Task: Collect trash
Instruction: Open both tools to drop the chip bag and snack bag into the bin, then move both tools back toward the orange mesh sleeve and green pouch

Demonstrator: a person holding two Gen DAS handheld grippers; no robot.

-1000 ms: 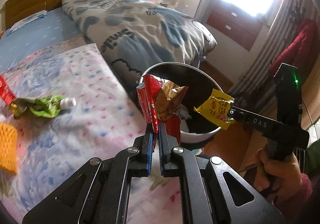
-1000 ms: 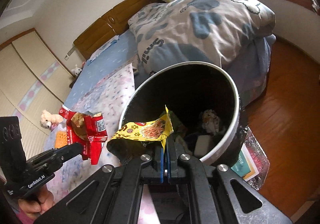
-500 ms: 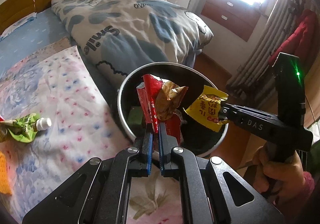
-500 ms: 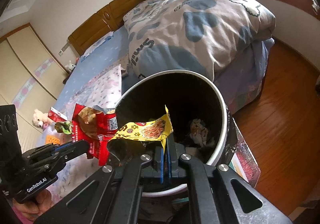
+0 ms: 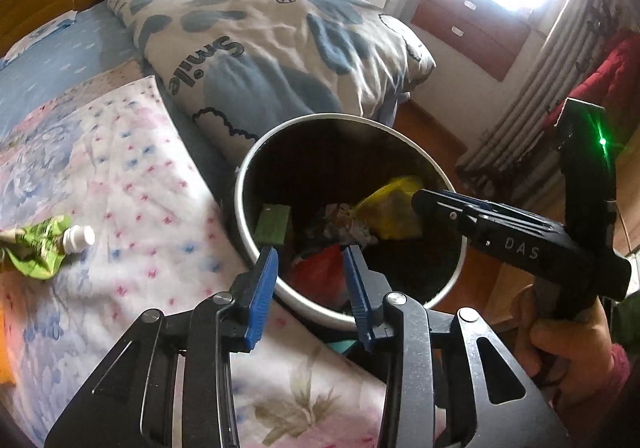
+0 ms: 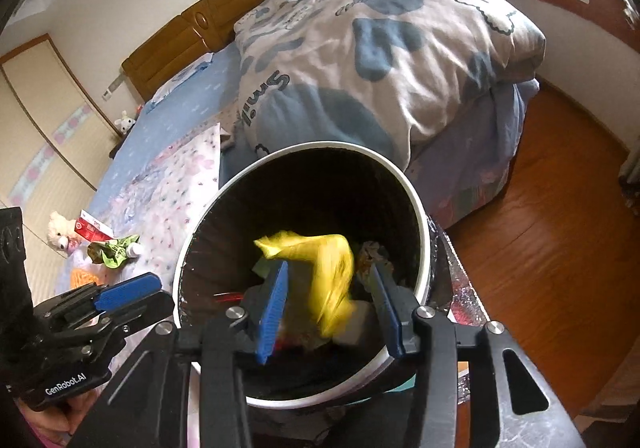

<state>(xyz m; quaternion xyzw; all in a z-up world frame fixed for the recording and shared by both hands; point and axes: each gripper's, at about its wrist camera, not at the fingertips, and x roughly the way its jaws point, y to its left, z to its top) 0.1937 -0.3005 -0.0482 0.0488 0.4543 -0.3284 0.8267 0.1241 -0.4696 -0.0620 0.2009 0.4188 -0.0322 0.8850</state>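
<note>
Trash status: yellow wrapper (image 6: pixel 324 276) blurred inside the mouth of the bin (image 6: pixel 416 207), between our right gripper's (image 6: pixel 328 312) spread fingers and touching neither, so we judge it is dropping free. Red wrapper (image 5: pixel 320 272) lies in the bin among other rubbish, below our left gripper (image 5: pixel 310 290). Both grippers wide open, nothing held.

Left to do, as far as visible: green pouch (image 5: pixel 36 248) with white cap on the bed (image 5: pixel 140 207), flowered sheet; red-and-white carton (image 6: pixel 92 228) beside it in the right wrist view; an orange item (image 6: pixel 82 278) near them, identity unclear. Whether more lies elsewhere, we cannot tell.

Pose: both grippers hang over the near rim of the bin, fingers pointing down into it. Left sits at the bed-side rim; right reaches in from the floor side, tips over the opening. Bin stands against the bed edge, next to the folded quilt (image 5: pixel 280 47)
</note>
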